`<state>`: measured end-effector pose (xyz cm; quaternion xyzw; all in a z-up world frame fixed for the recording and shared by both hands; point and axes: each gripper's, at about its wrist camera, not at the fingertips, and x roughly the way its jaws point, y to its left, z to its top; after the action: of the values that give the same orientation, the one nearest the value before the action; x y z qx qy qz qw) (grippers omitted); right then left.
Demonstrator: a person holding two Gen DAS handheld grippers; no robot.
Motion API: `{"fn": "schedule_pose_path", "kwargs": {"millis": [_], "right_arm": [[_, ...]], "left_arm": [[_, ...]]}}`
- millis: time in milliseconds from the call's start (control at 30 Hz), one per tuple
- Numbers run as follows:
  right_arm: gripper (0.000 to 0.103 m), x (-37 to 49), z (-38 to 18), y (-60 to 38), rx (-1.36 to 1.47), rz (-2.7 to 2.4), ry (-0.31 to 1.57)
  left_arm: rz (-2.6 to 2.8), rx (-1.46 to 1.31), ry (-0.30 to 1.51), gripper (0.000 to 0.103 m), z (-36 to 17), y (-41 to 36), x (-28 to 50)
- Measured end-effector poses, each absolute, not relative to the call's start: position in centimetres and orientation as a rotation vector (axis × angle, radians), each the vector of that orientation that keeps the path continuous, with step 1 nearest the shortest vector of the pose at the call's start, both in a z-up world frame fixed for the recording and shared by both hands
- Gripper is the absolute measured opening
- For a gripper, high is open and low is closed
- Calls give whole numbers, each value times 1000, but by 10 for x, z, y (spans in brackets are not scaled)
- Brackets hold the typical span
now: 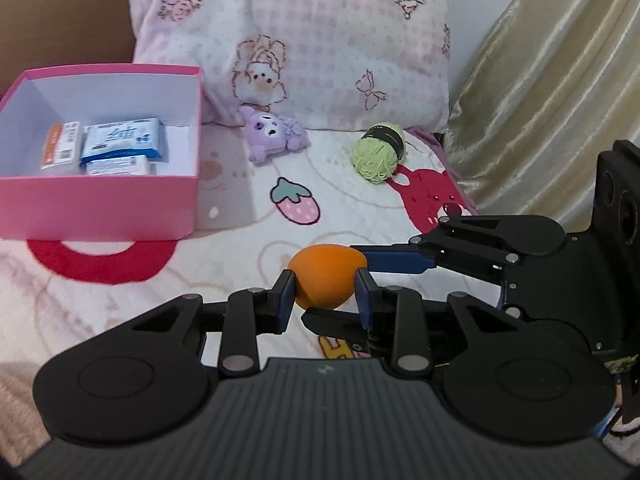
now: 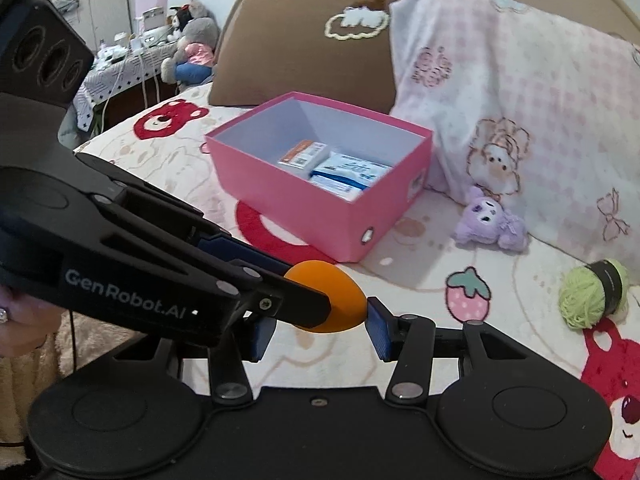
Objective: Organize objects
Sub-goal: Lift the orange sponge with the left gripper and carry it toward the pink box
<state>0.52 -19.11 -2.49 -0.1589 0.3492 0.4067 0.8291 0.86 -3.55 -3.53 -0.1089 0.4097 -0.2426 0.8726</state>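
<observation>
An orange egg-shaped sponge (image 1: 326, 274) sits between the pads of my left gripper (image 1: 325, 294), which is shut on it just above the bed cover. The sponge also shows in the right wrist view (image 2: 330, 300). My right gripper (image 2: 318, 330) has its jaws apart around the same sponge, its right pad close to it; whether it touches is unclear. A pink box (image 1: 100, 200) holding several small packets stands at the left, and it also shows in the right wrist view (image 2: 360, 224). A purple plush toy (image 1: 274, 134) and a green yarn ball (image 1: 378, 152) lie on the bed.
A pink checked pillow (image 1: 320, 40) leans behind the plush toy. A brown pillow (image 2: 300, 52) stands behind the box. A gold curtain (image 1: 552, 92) hangs at the right. The printed bed cover (image 1: 260, 232) lies under everything. A cluttered side table (image 2: 132, 64) stands far left.
</observation>
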Motion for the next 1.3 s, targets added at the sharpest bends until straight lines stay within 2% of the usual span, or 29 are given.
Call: {"fn": "schedule_pose_path", "kwargs": {"millis": [400,900,1300], "right_arm": [[54,-21,11,-147,-333,932,754],[56,-25,49,-109,-320,932,702],[57,13,47,-61,-351,913,655]], "left_arm": [[-422,-211,911,30,7,10,-14],[-397,-222,889,32,45,53,-7],[-363,-279,876,36,36,83,48]]}}
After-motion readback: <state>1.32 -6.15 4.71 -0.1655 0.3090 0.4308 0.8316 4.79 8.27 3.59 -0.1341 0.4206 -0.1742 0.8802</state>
